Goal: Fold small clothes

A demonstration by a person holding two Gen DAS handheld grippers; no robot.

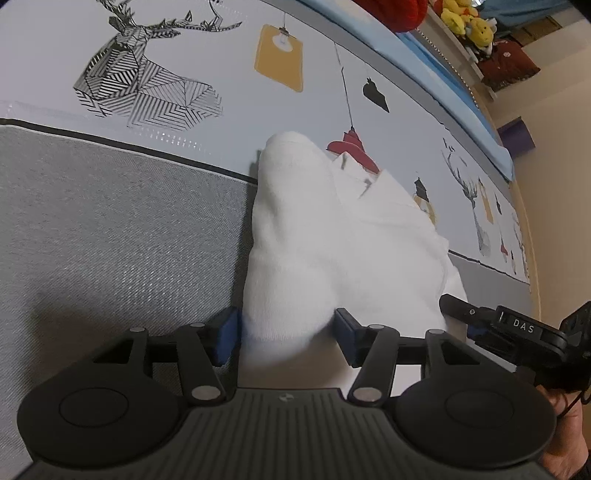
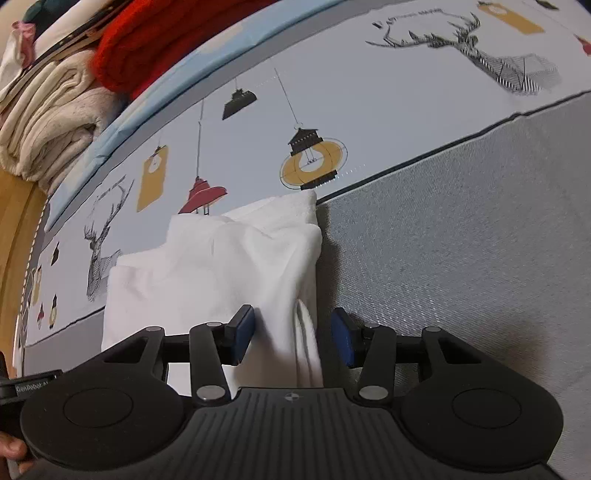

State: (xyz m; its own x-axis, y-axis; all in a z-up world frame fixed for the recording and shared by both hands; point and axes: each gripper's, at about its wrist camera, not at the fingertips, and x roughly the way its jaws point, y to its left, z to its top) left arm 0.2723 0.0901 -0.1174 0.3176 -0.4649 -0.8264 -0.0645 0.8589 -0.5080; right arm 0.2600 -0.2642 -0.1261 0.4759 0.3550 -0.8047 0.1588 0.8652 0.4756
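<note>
A small white garment (image 1: 343, 236) lies folded in a narrow bundle on the bed, across the border between the grey cloth (image 1: 110, 229) and the printed sheet (image 1: 207, 48). My left gripper (image 1: 288, 336) stands open over its near end, and a bulge of white fabric fills the space between the blue pads (image 1: 229, 334). In the right wrist view the same garment (image 2: 214, 266) shows a folded edge between the jaws of my right gripper (image 2: 291, 336), which is open, with a gap beside the right pad (image 2: 341, 341). The right gripper's body (image 1: 517, 328) appears at the garment's right side.
Folded cream blankets (image 2: 48, 122) and a red knit (image 2: 166, 40) are stacked beyond the bed's blue edge (image 2: 155, 107). Yellow plush toys (image 1: 465, 18) sit on a shelf at the far right. A person's hand (image 1: 565, 435) holds the right gripper. Grey cloth (image 2: 461, 240) spreads to the right.
</note>
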